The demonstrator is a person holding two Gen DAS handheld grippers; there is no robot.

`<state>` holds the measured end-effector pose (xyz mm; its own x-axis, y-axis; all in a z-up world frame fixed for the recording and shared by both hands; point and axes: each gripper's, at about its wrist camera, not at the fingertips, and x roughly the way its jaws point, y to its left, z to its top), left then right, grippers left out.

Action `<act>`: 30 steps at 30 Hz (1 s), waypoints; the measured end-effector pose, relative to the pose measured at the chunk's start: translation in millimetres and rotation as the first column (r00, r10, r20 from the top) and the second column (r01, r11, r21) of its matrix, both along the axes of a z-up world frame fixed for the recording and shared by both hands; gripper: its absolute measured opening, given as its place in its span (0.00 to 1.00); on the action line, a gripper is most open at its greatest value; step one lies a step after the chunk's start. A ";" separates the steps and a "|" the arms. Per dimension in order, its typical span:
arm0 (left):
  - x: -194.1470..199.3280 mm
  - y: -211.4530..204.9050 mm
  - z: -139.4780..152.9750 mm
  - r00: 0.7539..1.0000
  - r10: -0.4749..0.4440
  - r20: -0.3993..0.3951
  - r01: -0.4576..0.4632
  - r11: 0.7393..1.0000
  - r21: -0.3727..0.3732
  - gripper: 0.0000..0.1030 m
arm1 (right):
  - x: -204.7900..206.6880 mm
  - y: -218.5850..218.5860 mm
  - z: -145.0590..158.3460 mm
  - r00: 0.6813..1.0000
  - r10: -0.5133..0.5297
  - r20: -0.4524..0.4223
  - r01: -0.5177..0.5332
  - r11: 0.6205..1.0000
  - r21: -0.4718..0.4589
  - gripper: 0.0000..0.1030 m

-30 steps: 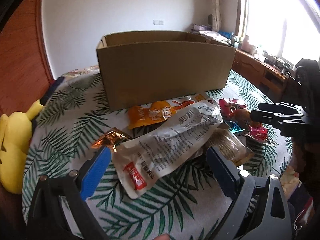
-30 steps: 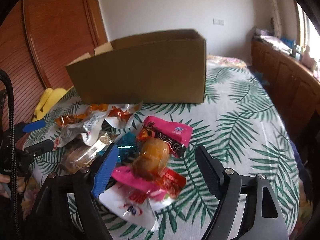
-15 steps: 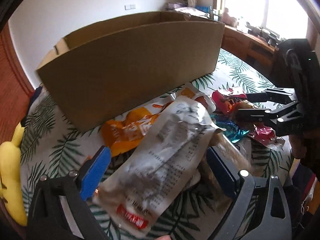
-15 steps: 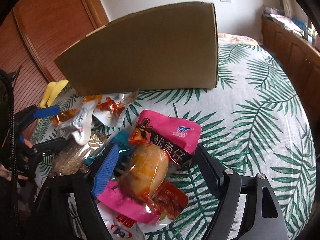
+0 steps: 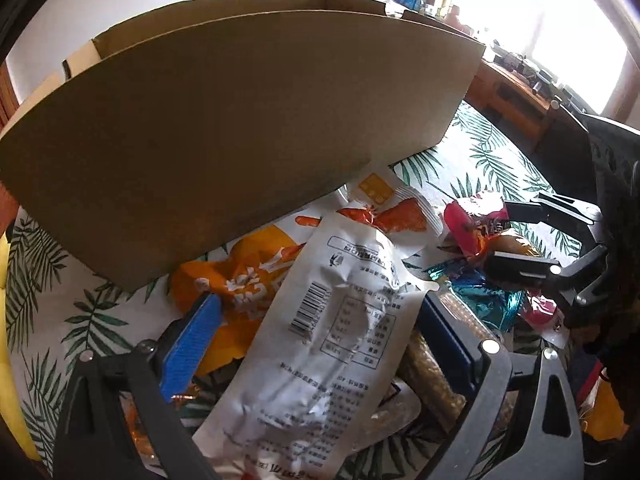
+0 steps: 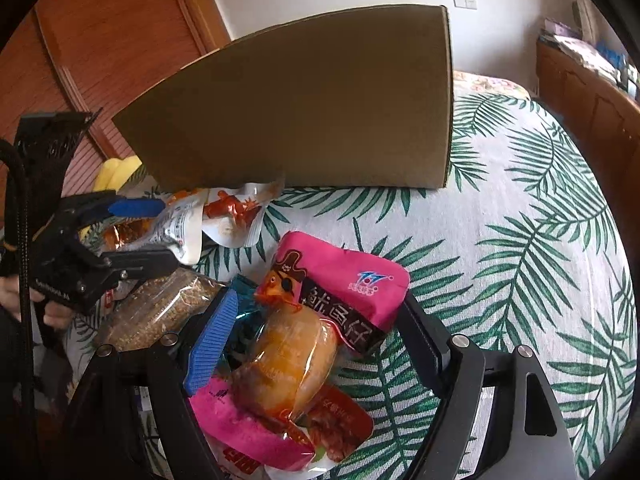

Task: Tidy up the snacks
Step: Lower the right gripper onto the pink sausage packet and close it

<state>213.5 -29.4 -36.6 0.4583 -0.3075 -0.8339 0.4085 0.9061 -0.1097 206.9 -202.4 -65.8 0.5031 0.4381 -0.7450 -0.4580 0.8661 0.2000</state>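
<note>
Snack packets lie heaped on the palm-print tablecloth (image 6: 520, 260) in front of an open cardboard box (image 5: 240, 140). My left gripper (image 5: 318, 300) is open and straddles a long white packet (image 5: 340, 340) that lies over an orange packet (image 5: 248, 276); the blue pad stands clear of the white packet. My right gripper (image 6: 318, 298) is open around a pink packet (image 6: 340, 280) and a clear-wrapped orange snack (image 6: 288, 360). Each gripper also shows in the other view, the right gripper (image 5: 498, 236) and the left gripper (image 6: 170, 232).
A clear grain-bar packet (image 6: 160, 308), a teal foil wrapper (image 5: 480, 296) and a white-and-orange pouch (image 6: 232, 216) lie between the grippers. A yellow plush toy (image 6: 116, 168) sits at the table's left edge. Wooden cabinets (image 6: 592, 96) stand to the right, past bare cloth.
My left gripper has moved forward toward the box and tipped down over the white packet. My right gripper has come slightly closer over the pink and orange snacks.
</note>
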 end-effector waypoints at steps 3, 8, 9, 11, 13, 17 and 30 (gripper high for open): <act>0.5 2.1 -0.3 1.000 -0.012 -0.011 0.012 1.000 -0.009 0.92 | -0.2 1.7 -0.9 1.000 0.015 0.008 -0.015 1.000 -0.013 0.80; -0.1 3.3 4.1 0.999 -0.036 -0.005 0.036 0.999 -0.012 0.80 | -2.5 2.0 -3.0 1.000 0.019 0.015 -0.019 1.000 -0.019 0.80; -2.3 2.7 5.5 0.999 -0.041 0.003 0.041 0.999 -0.010 0.74 | -2.6 2.0 -3.2 1.000 0.019 0.016 -0.019 1.000 -0.019 0.80; -6.3 3.4 9.6 0.998 -0.052 0.021 0.052 0.999 -0.011 0.67 | -2.7 1.8 -3.9 1.000 0.018 0.018 -0.017 1.000 -0.016 0.80; -9.7 0.2 9.0 0.998 -0.055 0.021 0.055 0.998 -0.010 0.63 | -3.2 2.1 -4.2 1.000 0.016 0.020 -0.016 1.000 -0.013 0.80; -12.1 -1.5 5.7 0.998 -0.054 0.029 0.054 0.999 -0.002 0.64 | -5.0 4.1 -4.3 1.000 0.013 0.025 -0.012 1.000 -0.022 0.80; -24.4 -27.9 -5.9 0.991 -0.070 0.113 0.055 0.989 0.136 0.57 | -7.8 19.6 -5.9 0.999 0.009 0.045 -0.006 0.997 -0.071 0.80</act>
